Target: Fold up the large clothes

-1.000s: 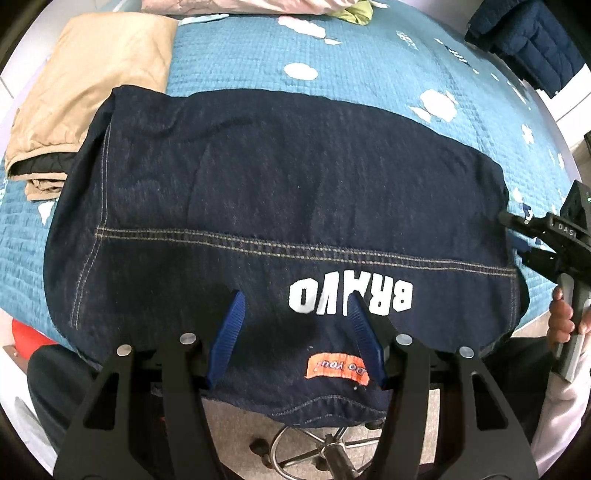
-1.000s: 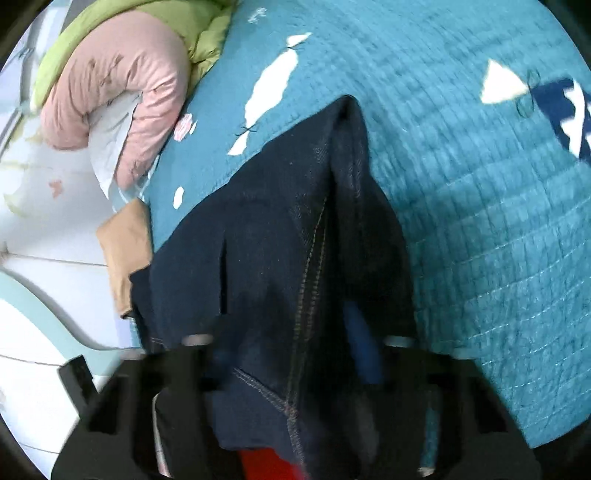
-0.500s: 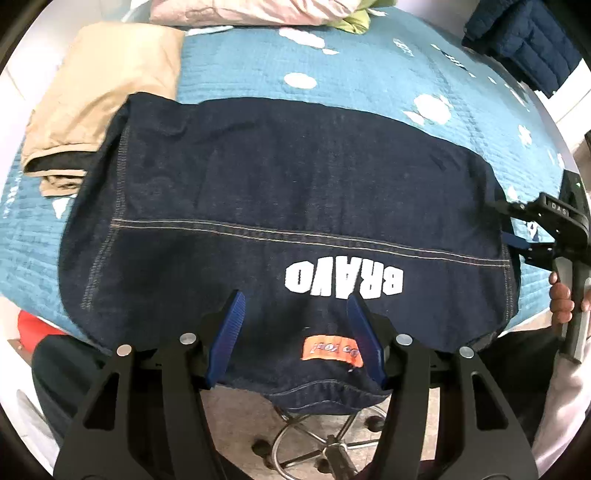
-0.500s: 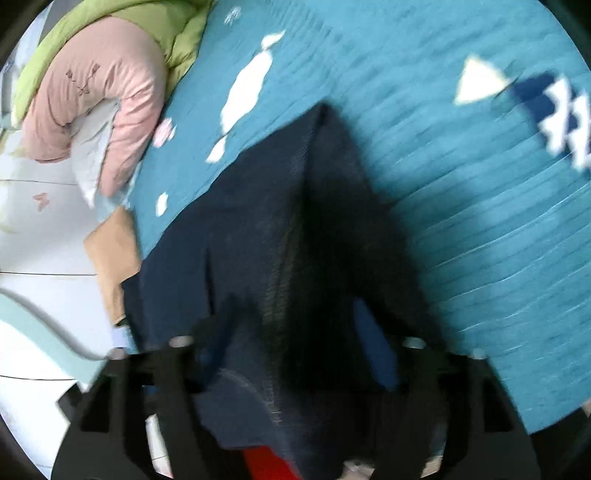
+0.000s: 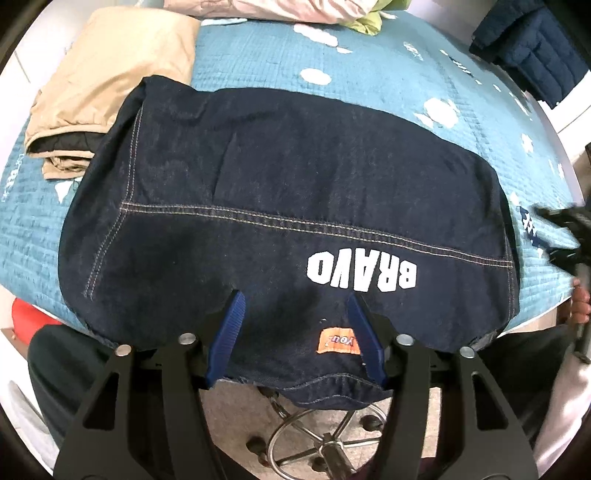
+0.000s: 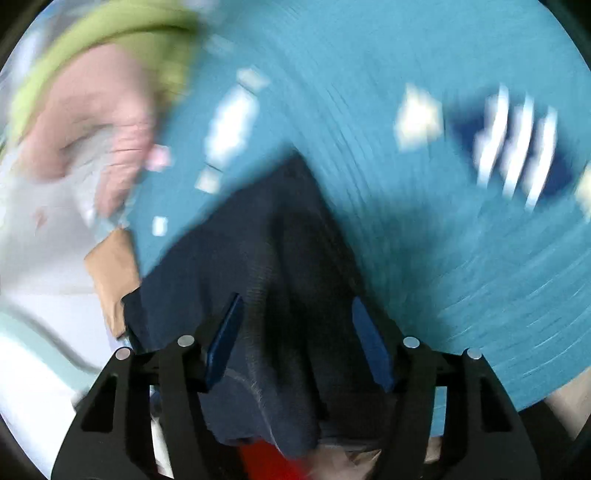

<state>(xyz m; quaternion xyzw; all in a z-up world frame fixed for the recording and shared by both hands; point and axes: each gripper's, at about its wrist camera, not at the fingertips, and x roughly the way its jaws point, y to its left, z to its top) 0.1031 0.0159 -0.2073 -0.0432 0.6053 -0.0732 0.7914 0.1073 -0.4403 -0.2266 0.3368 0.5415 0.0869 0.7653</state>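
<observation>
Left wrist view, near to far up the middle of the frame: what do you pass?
Stool base → left gripper → orange label → BRAVO lettering → denim garment → blue quilt → pink bedding.

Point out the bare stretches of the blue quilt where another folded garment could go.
Bare quilt lies beyond the denim jacket, between the tan clothes and the navy padded jacket. The left side is crowded. The right tool occupies the right edge.
</observation>
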